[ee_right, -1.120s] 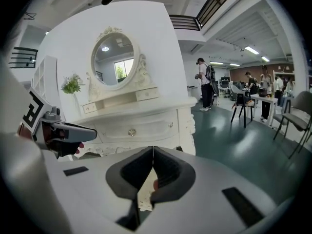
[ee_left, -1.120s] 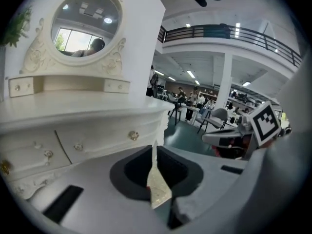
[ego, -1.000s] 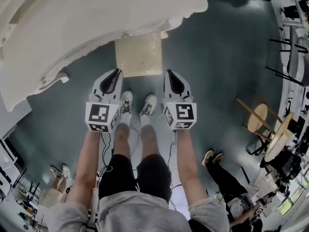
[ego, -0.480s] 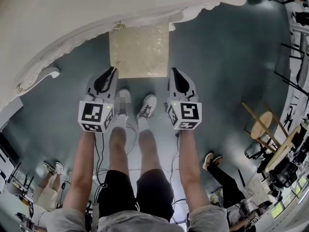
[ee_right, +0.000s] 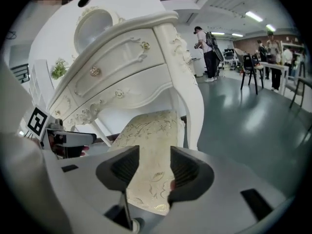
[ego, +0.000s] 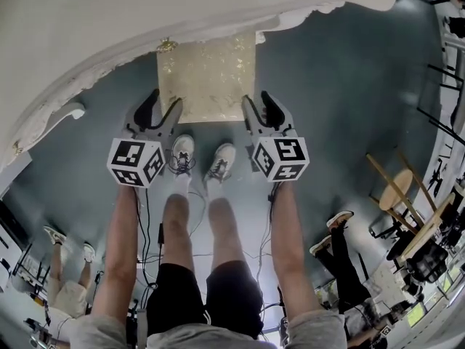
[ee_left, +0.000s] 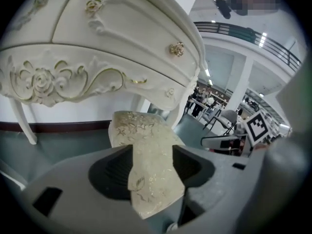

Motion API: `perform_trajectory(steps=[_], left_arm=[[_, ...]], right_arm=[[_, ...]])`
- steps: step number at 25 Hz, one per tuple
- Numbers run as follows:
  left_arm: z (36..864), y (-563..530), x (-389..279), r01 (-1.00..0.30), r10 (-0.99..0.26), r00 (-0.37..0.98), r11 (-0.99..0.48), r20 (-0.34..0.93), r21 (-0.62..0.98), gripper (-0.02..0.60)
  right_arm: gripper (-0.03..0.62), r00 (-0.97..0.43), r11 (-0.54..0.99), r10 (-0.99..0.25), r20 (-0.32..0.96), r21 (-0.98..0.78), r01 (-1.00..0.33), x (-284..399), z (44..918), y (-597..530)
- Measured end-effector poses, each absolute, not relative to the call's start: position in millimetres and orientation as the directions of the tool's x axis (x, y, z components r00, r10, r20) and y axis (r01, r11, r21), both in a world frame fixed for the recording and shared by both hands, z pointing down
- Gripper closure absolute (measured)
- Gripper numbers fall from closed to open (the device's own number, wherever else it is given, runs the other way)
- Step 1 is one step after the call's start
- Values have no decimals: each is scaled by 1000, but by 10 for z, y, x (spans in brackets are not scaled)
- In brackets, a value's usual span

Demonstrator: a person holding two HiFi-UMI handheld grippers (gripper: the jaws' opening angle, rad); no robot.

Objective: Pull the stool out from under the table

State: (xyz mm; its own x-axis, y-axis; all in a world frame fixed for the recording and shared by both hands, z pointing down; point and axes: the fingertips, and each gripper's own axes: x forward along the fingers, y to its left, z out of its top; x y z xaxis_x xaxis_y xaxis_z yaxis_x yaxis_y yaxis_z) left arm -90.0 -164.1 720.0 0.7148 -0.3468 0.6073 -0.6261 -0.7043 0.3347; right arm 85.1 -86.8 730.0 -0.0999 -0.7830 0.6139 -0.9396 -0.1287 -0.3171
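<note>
Left gripper (ego: 165, 102) and right gripper (ego: 257, 99) jaws opening, stool (ego: 207, 75) between them, white table (ego: 145, 13) overhanging it

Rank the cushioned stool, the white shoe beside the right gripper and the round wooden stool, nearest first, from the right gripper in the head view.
1. Cushioned stool: its edge sits between the right gripper's opening fingers.
2. White shoe: on the floor, just left of it.
3. Round wooden stool: far to the right.

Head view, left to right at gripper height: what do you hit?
Table leg → left gripper, jaws opening, stool corner between them → stool → right gripper, jaws opening, other corner between them → round wooden stool near the right edge.
</note>
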Motion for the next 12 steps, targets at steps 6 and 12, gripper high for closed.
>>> perform_trajectory(steps=[6,12], left_arm=[[7502,-1778,-935,-654,-318,702,-643,637,400,252],[7790,-1908,-984,-676,-290,700,-565,653,473,200]], right_arm=[[268,-169,-161,-756,633,-429,-889,892,7630,-1036],[212,-252,-180,-735,629,-539,-823,887,7925,-1170]])
